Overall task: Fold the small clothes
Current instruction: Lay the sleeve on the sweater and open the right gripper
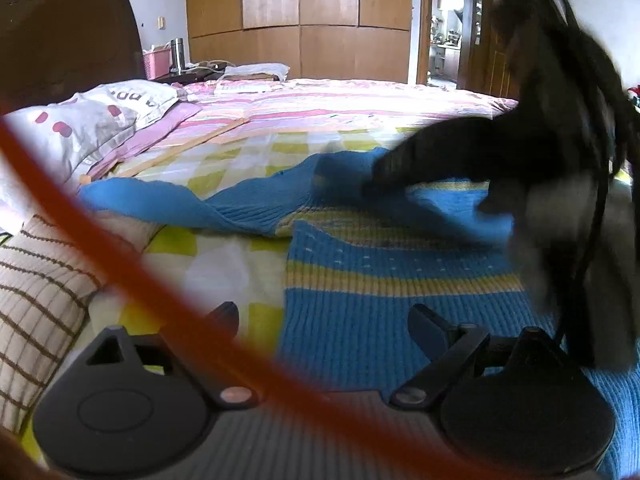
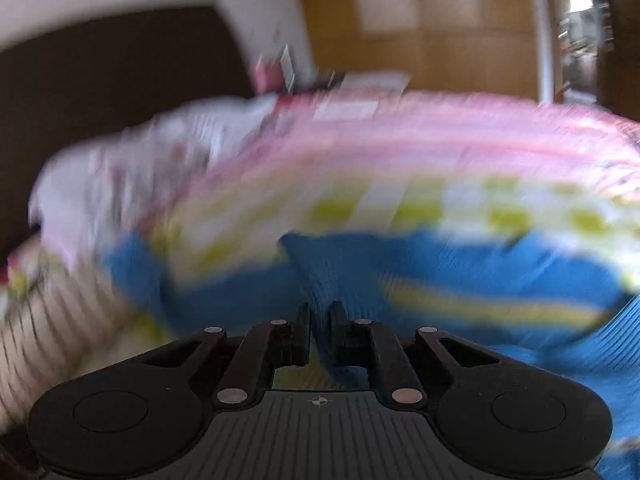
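Right tongs (image 2: 319,320) pinching blue sweater (image 2: 460,264) fold; left tongs (image 1: 326,316) spread above it; pink basket (image 1: 155,63) contents unclear.

A home bedroom: bed (image 1: 360,100) with pink striped cover filling the middle, pillow (image 1: 92,120) at nine o'clock, wooden wardrobe (image 1: 300,16) at twelve, open doorway (image 1: 448,28) at one.
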`<state>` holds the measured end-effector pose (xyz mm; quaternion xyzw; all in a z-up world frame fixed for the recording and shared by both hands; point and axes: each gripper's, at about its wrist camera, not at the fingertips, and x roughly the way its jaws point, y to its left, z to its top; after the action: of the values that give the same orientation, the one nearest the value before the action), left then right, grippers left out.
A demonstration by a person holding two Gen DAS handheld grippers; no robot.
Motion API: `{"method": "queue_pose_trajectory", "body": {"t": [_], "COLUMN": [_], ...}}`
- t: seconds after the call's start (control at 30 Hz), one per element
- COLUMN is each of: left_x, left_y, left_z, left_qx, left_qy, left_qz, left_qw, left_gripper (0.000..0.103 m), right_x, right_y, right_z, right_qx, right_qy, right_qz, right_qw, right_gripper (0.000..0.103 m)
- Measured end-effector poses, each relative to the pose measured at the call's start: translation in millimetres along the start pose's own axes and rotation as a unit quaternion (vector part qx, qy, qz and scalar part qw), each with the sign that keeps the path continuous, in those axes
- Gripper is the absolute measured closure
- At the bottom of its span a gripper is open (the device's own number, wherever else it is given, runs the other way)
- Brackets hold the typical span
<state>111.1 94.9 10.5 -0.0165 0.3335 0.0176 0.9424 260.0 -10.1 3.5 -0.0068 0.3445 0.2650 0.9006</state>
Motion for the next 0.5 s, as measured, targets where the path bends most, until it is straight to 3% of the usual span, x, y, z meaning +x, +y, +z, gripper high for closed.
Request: {"method": "queue_pose_trajectory", "body": {"t": [0.1,0.23,0.4,0.5], "left_x": [-1,-1,2,4], "left_y": [4,3,-1,-2], "left_z": [0,1,-2,-2], "left_qx": [-0.009,-0.009,-0.002,0.004], "left_qy": [0.001,-0.001,0.003,0.003], "left_qz": [-0.007,-0.006,-0.003,-0.002], "left_qw": [0.9999,0.9999,1.0000,1.0000], "left_gripper": [0.006,0.006,0.006,0.006], "right_x": [-12,-37,-39,-29], "right_y": [-10,-32,-60,-85], "right_z": [-7,-6,-15,-23], "right_qx": [0.006,0.000,-0.008,0.028], "right_qy": [-0.001,-0.028,-0.007,0.019], "right_qz": [0.019,0.006,-0.086,-0.128], "right_qw": [1.000,1.000,0.996,0.991], "right_gripper": [0.089,0.089,0.088,0.088]}}
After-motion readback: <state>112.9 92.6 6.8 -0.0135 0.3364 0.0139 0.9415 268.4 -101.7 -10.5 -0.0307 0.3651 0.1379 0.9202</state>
